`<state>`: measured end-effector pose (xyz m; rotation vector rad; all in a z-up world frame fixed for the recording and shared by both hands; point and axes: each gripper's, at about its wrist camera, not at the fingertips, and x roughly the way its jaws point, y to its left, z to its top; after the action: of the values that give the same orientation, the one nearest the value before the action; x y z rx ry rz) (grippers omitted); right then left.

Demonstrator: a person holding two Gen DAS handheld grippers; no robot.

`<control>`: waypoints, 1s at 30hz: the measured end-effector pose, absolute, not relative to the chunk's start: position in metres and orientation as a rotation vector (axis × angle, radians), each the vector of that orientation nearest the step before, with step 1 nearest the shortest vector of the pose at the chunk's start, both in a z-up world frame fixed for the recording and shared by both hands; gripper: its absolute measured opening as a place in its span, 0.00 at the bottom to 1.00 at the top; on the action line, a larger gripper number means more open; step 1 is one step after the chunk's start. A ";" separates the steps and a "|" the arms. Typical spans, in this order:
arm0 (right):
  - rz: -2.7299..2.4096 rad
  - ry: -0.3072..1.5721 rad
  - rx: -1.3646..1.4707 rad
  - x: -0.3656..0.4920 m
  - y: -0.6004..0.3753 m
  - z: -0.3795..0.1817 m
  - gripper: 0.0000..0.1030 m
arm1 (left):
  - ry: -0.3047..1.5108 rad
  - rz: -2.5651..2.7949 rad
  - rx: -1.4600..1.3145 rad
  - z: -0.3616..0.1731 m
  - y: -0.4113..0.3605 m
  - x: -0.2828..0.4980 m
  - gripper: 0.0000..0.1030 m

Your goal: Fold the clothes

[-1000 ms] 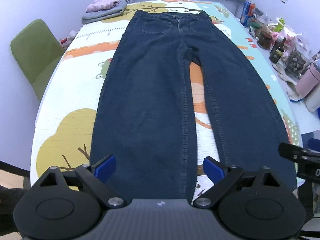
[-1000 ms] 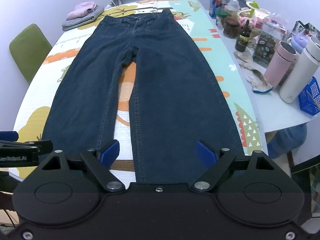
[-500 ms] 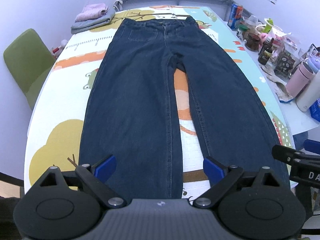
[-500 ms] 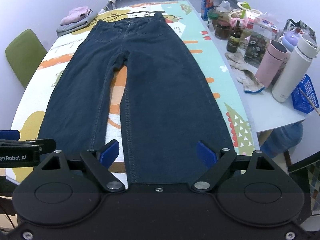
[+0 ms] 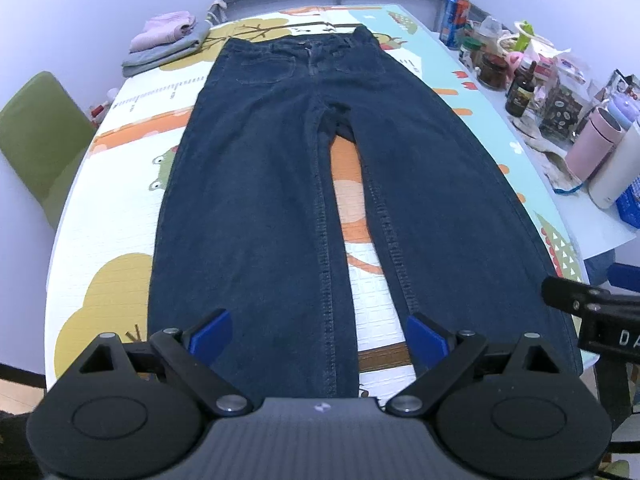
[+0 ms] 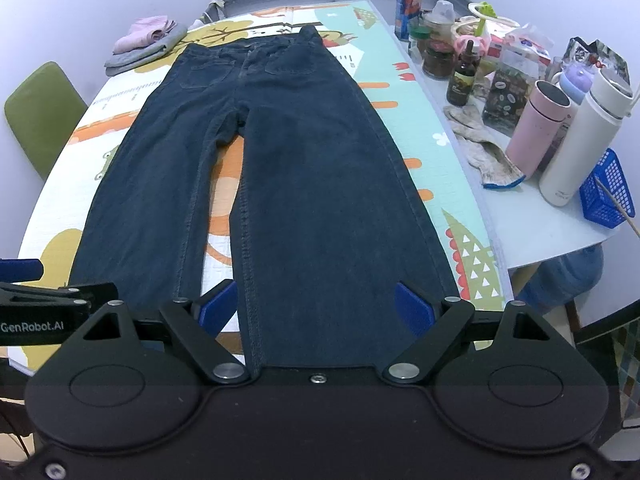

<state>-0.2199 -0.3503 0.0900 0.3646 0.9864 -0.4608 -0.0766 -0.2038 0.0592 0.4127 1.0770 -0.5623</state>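
Observation:
Dark blue jeans (image 5: 280, 184) lie flat on a cartoon-printed mat (image 5: 120, 208), waistband far, both legs spread toward me. In the left wrist view my left gripper (image 5: 318, 338) hovers open above the hem of the left leg, nothing between its blue pads. The jeans (image 6: 320, 184) fill the right wrist view too, where my right gripper (image 6: 316, 308) stands open over the hem of the right leg, holding nothing. Each gripper's black body shows at the edge of the other's view.
Folded pink and grey clothes (image 5: 164, 42) sit at the far left corner. The right side of the table (image 6: 532, 236) holds a can (image 6: 407, 2), bottles, a pink flask (image 6: 538, 128), a white flask (image 6: 580, 144), a blue basket (image 6: 606, 192). A green chair (image 5: 36, 140) stands left.
The left wrist view has shifted so the jeans sit more to the left and the right-side clutter shows more. The right gripper's view shifted slightly too. Both grippers stayed open.

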 end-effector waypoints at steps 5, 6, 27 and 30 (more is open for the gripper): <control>-0.472 0.969 0.400 -0.217 -0.367 0.091 0.83 | 1.068 -0.606 0.425 0.054 -0.213 -0.075 0.93; -0.475 0.963 0.409 -0.216 -0.372 0.091 0.83 | 1.066 -0.618 0.429 0.053 -0.216 -0.075 0.93; -0.632 0.834 0.522 -0.326 -0.470 0.050 0.79 | 0.946 -0.983 0.635 -0.014 -0.341 -0.182 0.92; -0.602 0.833 0.534 -0.340 -0.490 0.040 0.76 | 0.924 -0.985 0.633 -0.025 -0.361 -0.200 0.92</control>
<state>-0.3399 -0.4898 0.0402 0.5341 0.8334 -0.6025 -0.1999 -0.3605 -0.0245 0.6332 0.9238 -0.9853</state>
